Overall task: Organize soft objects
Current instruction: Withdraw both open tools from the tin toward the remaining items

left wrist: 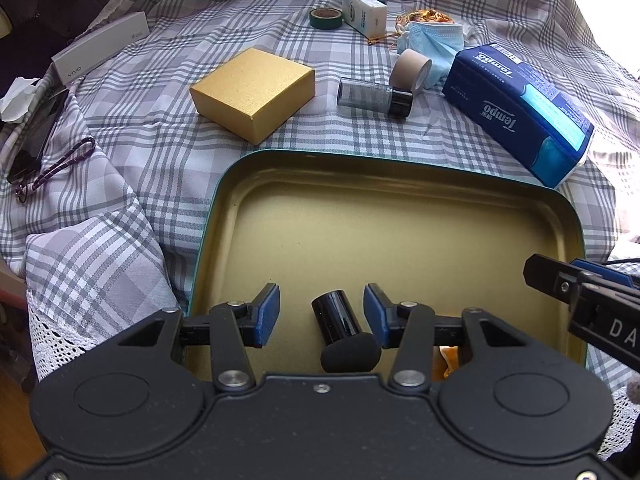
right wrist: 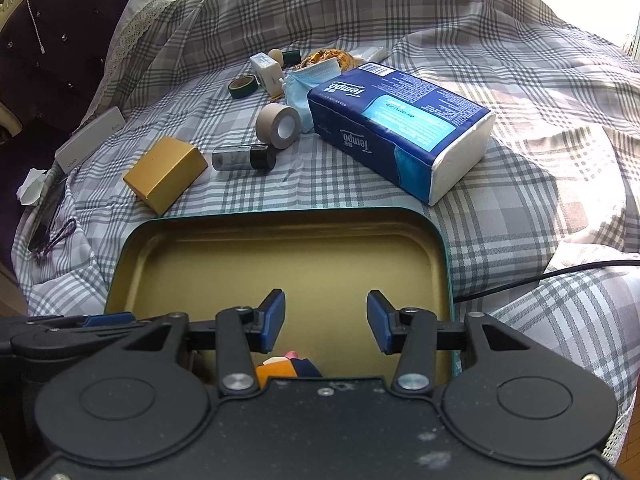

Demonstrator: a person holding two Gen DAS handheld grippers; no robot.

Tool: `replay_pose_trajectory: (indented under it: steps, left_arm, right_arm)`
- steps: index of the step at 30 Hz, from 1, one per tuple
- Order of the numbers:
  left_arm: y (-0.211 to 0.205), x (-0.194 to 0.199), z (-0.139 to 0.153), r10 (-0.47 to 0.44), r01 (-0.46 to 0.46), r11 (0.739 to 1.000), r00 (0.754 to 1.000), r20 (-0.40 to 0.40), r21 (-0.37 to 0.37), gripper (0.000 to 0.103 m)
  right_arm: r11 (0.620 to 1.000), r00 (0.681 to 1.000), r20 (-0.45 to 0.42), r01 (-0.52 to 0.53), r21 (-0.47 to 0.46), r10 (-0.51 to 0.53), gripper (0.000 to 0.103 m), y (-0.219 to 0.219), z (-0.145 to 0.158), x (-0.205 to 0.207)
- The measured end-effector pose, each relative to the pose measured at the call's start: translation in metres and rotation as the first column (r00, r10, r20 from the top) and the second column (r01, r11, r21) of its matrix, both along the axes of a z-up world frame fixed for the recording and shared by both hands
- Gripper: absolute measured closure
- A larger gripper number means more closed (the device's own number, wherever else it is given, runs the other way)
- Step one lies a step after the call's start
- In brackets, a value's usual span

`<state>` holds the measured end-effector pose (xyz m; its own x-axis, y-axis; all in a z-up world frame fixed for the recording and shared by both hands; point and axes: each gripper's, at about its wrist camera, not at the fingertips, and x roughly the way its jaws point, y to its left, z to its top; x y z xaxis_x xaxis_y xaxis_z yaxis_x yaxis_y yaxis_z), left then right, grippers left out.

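Both grippers are hovering over one shallow gold-lined metal tin tray with a teal rim (left wrist: 400, 184), jaws apart and clamping nothing: left gripper (left wrist: 320, 312) has one black cylinder with a foam tip (left wrist: 340, 328) lying loose between its fingers, not touching either pad; right gripper (right wrist: 326, 320) is sitting over bare tray floor, with one orange-and-navy soft item (right wrist: 288, 366) peeking out just under its body. Everything is lying on a grey plaid cloth (right wrist: 500, 208). Soft things still outside the tray: one blue Tempo tissue pack (right wrist: 400, 120), one crumpled light-blue face mask (right wrist: 304, 84), one small white tissue packet (left wrist: 364, 10). Also counting two tape rolls, one tan (right wrist: 280, 124) and one green (right wrist: 243, 86), one gold cardboard box (left wrist: 252, 92), one clear bottle with black cap (left wrist: 374, 96), one white vivo box (left wrist: 100, 46).
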<state>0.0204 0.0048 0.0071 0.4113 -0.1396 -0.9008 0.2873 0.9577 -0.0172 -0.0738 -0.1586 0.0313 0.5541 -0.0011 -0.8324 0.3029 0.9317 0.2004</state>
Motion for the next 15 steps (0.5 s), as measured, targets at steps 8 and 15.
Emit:
replay_pose_trajectory:
  steps: [8, 15]
  left_arm:
    - [0.005, 0.009, 0.019, 0.021, -0.019, 0.999, 0.997, 0.068, -0.028, 0.055]
    - [0.004, 0.030, 0.038, 0.034, -0.026, 0.997, 0.991, 0.128, -0.067, 0.055]
  right_arm:
    - [1.000, 0.998, 0.062, 0.008, -0.019, -0.007, 0.058, -0.003, 0.017, 0.008]
    - [0.999, 0.988, 0.151, 0.026, -0.034, -0.021, 0.058, -0.014, 0.039, 0.030]
